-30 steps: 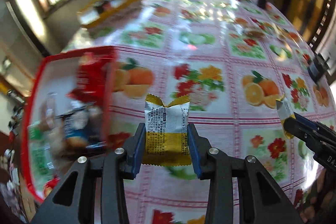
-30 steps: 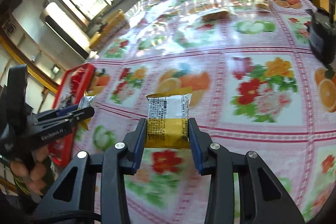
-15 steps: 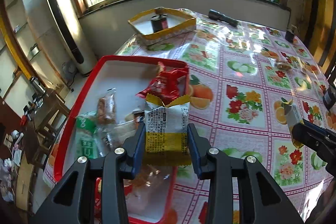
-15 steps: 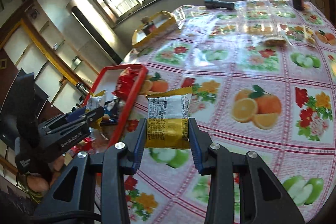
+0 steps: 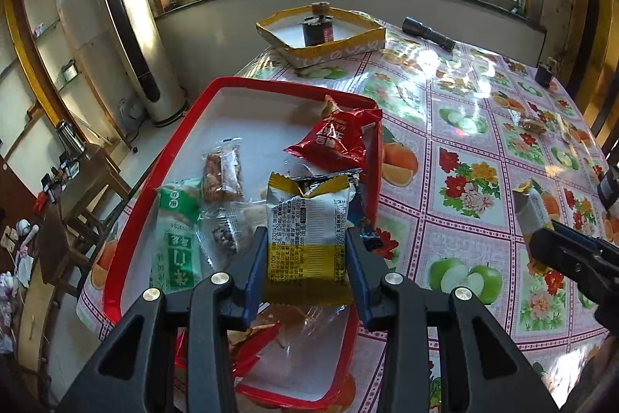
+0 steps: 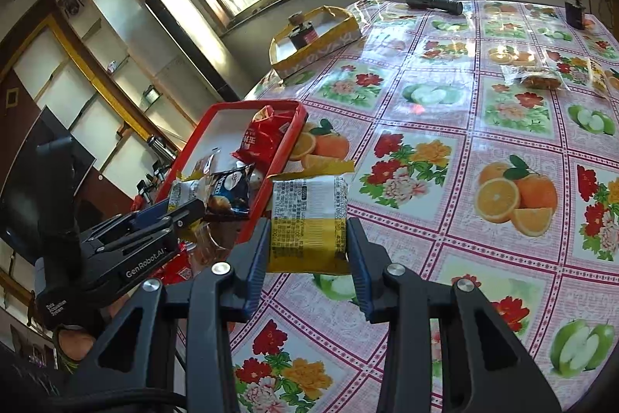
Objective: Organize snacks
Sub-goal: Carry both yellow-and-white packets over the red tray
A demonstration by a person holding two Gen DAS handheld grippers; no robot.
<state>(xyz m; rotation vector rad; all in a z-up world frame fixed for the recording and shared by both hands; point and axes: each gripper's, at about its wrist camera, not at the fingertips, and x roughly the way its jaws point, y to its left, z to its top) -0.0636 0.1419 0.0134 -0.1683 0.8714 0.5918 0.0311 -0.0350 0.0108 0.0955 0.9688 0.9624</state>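
Left tongs (image 5: 307, 258) clamp a yellow-white snack packet (image 5: 307, 239), upright, directly over the red tray (image 5: 154, 180). Right tongs (image 6: 308, 246) clamp a matching packet (image 6: 308, 219) just right of the tray (image 6: 288, 138), over the surface (image 6: 464, 126); left is nearer the drop

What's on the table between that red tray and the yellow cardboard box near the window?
Nothing: in the left wrist view, only bare flowered tablecloth shows between the red plastic tray and the yellow cardboard box.
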